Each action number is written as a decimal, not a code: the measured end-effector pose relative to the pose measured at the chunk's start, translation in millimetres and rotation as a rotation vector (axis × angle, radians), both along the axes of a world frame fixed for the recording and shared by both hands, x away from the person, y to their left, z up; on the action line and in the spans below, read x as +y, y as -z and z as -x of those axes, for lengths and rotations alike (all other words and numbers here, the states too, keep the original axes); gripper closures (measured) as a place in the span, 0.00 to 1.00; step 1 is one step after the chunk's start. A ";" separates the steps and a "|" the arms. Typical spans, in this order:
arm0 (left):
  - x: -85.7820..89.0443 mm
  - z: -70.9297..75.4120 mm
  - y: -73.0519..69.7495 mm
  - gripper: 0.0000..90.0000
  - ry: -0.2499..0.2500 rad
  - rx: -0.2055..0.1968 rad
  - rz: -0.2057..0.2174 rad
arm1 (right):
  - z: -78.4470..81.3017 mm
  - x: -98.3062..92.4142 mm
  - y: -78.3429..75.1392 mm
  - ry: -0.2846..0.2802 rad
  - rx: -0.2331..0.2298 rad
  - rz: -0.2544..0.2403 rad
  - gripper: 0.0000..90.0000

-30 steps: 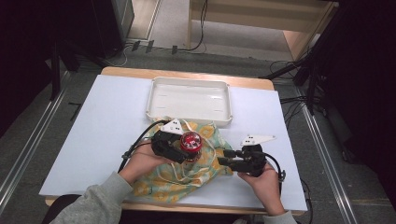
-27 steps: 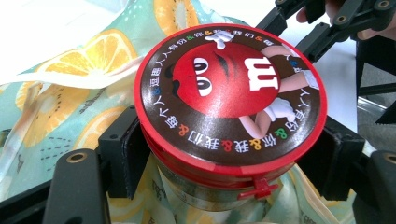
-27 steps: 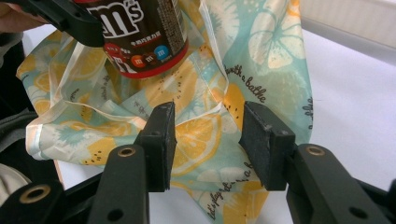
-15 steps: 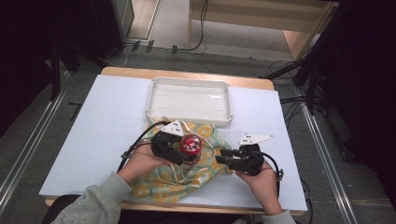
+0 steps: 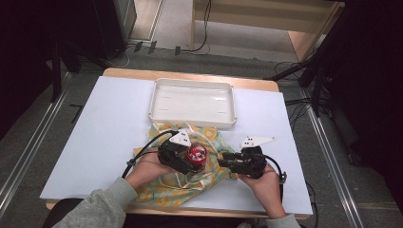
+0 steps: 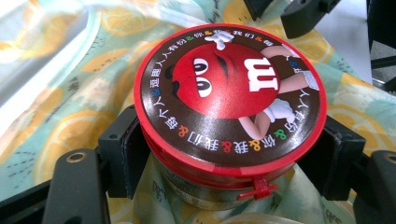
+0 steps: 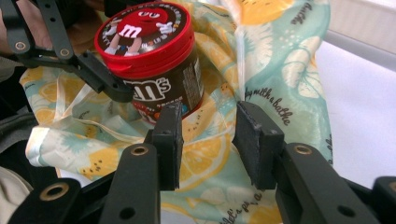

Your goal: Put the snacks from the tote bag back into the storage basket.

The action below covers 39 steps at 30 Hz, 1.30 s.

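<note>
A brown M&M's jar [image 5: 196,154] with a red lid stands upright over a lemon-print cloth bag [image 5: 176,190]. My left gripper [image 5: 196,160] is shut on it, its pads pressing the jar [image 6: 229,93] just under the lid from both sides. The right gripper [image 5: 225,161] points left at the bag's right edge, close to the jar. In the right gripper view its jaws [image 7: 208,140] stand apart over a fold of the cloth [image 7: 280,56], which the pads do not press. These jaws have just been closing. The jar [image 7: 149,60] stands behind them.
An empty white tray [image 5: 154,102] lies beyond the bag at the middle back of the pale blue table [image 5: 104,123]. The bag's cords [image 5: 199,178] lie loose on the cloth. Cables trail from both grippers toward the front edge.
The left gripper has sunk a little with the jar, toward the cloth. The right gripper's jaws have narrowed while that hand kept its place.
</note>
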State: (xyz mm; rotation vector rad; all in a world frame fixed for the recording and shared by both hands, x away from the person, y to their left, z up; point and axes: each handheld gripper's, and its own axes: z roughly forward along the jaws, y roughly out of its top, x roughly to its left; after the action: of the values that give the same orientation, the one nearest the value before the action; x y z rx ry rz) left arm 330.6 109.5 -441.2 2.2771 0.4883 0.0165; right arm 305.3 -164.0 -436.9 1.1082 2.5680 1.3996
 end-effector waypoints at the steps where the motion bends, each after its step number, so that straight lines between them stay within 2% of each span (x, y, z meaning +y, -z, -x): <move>1: -0.6 0.7 1.1 0.29 0.003 -0.004 -0.010 | 0.3 -0.3 0.1 0.001 0.006 0.001 0.71; 3: -1.7 1.4 2.2 0.29 0.007 -0.009 -0.019 | 0.3 -0.7 0.4 0.004 0.009 0.006 0.71; 7: -0.3 2.7 -3.0 0.29 0.009 -0.012 -0.006 | 0.1 -1.5 0.6 0.005 0.008 0.003 0.71; 10: 5.9 1.9 -15.9 0.29 0.003 0.001 0.030 | -0.1 -1.8 1.1 0.004 0.010 0.000 0.71; 15: 8.6 3.2 -23.9 0.29 0.021 0.015 0.035 | -0.8 -0.2 2.2 0.003 0.013 0.004 0.72; 17: 7.5 3.6 -23.3 0.29 0.025 0.012 0.032 | -1.5 0.2 2.2 0.002 0.007 0.006 0.74; 18: 5.6 3.3 -21.3 0.29 0.031 0.011 0.017 | -3.5 1.8 1.8 0.003 0.004 0.004 0.79; 21: 3.4 2.3 -18.6 0.29 0.037 0.019 0.015 | -7.7 6.5 1.6 0.009 -0.011 -0.003 0.87; 25: 2.5 1.6 -17.8 0.29 0.038 0.022 0.022 | -18.8 17.2 6.8 0.015 0.011 0.005 0.93; 31: 3.4 0.1 -17.7 0.29 0.031 0.032 0.031 | -28.9 28.9 22.8 0.019 0.038 0.069 1.00; 35: 4.3 0.4 -18.6 0.29 0.033 0.030 0.031 | -32.9 32.7 33.8 0.021 0.059 0.109 1.00; 39: 5.6 -0.2 -19.4 0.29 0.032 0.031 0.028 | -33.3 35.4 38.0 0.014 0.056 0.143 1.00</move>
State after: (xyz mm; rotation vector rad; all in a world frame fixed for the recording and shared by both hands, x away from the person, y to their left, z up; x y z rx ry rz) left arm 330.8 115.1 -421.8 2.2598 0.4660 -0.0418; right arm 338.6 -128.7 -474.9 1.1566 2.6437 1.1762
